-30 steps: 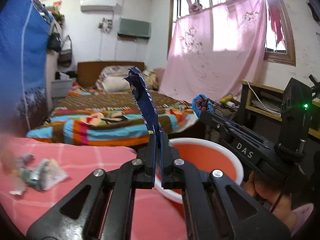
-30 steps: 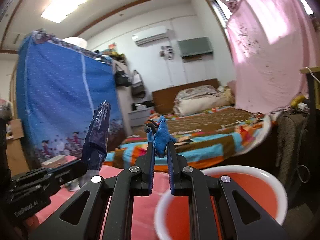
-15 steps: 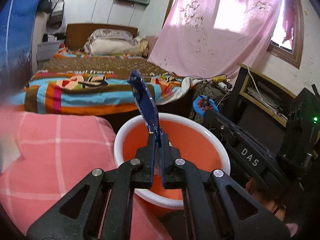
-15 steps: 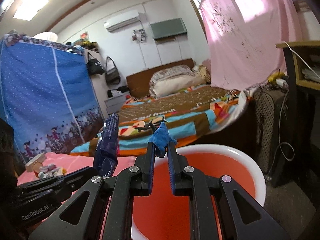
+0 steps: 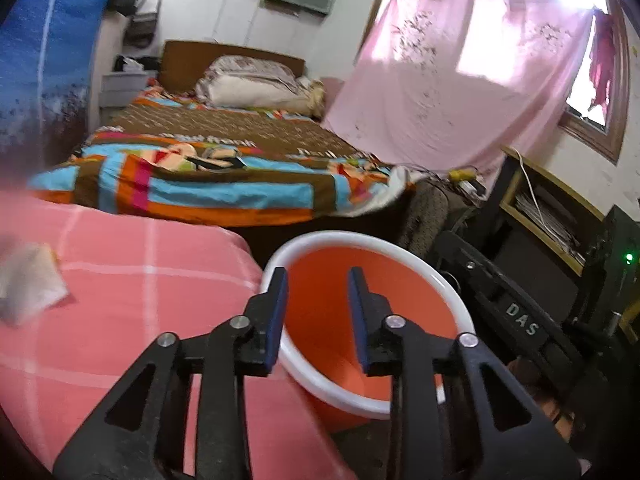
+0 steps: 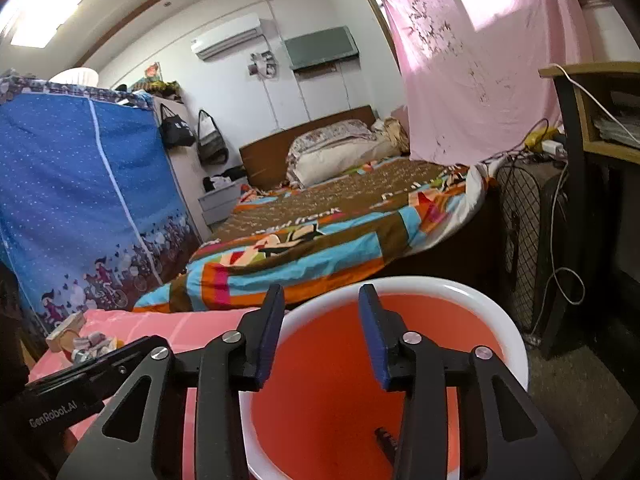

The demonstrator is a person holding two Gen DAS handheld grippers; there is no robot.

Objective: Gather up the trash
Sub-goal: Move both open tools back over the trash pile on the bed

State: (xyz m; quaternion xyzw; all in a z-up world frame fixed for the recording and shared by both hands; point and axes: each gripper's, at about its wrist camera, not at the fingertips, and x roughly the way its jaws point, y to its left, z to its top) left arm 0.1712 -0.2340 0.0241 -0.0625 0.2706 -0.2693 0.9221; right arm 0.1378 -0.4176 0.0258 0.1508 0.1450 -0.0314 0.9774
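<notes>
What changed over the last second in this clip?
Both claws opened and let go: the left claw dropped its dark blue wrapper, the right claw its blue scrap. A dark piece lies in the orange bucket. Other litter stays on the pink cloth.

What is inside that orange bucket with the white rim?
In the right wrist view, the orange bucket holds one small dark piece of trash near its bottom. The right gripper covers part of the inside, so anything else there cannot be seen.
</notes>
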